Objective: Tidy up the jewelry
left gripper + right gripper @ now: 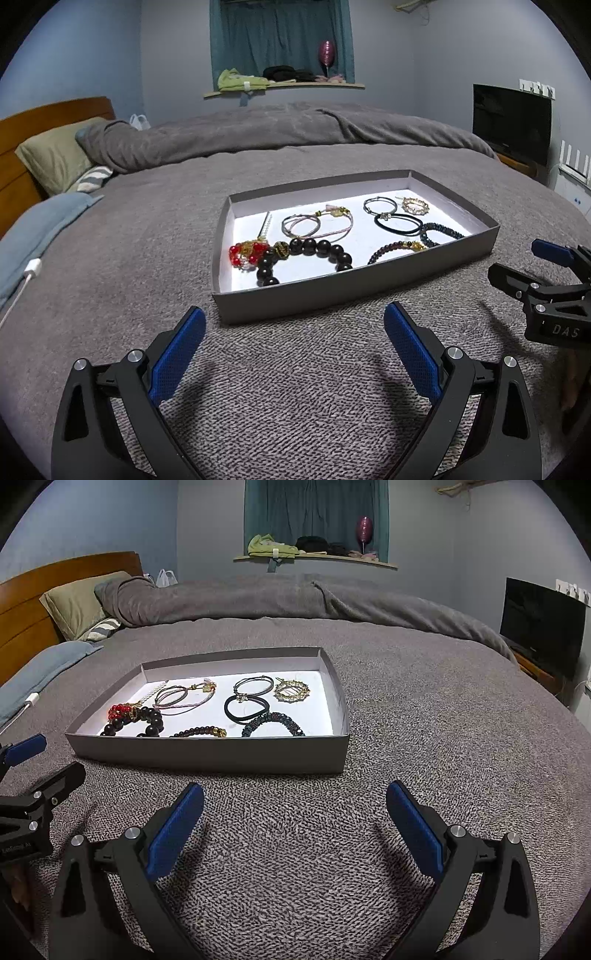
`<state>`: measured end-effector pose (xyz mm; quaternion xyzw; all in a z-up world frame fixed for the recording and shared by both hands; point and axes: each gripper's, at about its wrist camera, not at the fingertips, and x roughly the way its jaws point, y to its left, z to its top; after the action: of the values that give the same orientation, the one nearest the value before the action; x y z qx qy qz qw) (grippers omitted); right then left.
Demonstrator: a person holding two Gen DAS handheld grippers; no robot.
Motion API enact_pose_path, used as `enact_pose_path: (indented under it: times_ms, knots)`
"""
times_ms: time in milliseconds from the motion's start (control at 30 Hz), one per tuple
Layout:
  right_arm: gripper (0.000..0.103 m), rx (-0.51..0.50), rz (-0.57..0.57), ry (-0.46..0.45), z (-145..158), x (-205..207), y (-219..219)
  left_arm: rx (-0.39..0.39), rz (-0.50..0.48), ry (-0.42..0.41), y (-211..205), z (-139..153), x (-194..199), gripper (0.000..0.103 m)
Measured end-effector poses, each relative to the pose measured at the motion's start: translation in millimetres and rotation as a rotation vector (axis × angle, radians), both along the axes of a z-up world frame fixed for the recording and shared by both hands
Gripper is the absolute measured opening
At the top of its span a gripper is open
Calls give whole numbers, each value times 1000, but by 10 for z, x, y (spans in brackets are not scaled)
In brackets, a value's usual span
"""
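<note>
Nearest the lens, the left gripper (294, 325) hangs just above the grey knitted blanket (295, 387) with its 2 blue-padded fingers spread wide and nothing between them; the right gripper (295, 805) hovers over the same blanket, likewise spread wide and empty. Each tool shows at the edge of the other's view, side by side and apart. Just beyond both sets of fingertips lies a shallow grey tray (332, 295) with a white floor, resting flat on the bed, and all the jewelry sits inside it. At its left end a red beaded charm (245, 253) touches a bracelet of large dark round beads (317, 249), and a short strand of small white pearls (266, 225) runs back from the charm toward the far wall. Behind the dark beads lie thin cord bracelets (301, 225), pinkish and grey, with a small gold fitting. Toward the right end sit a thin grey hoop (253, 685), a black elastic band (245, 709), a round gold ornament (291, 691) near the far right corner, a dark woven bracelet (275, 723) and, against the near wall, a bracelet of small dark beads with a gold piece (199, 732). Beyond the tray are a rumpled grey duvet (277, 129), a green pillow (55, 155) against a wooden headboard (14, 177), and a dark television (511, 122) to the right.
</note>
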<state>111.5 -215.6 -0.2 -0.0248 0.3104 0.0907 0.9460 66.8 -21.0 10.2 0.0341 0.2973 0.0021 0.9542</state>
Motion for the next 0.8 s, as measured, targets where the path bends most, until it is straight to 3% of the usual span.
enact_pose_path:
  times_ms: [800]
  knots:
    - [98, 8, 3, 11, -21, 44, 14, -11, 3, 15, 22, -28, 28, 96]
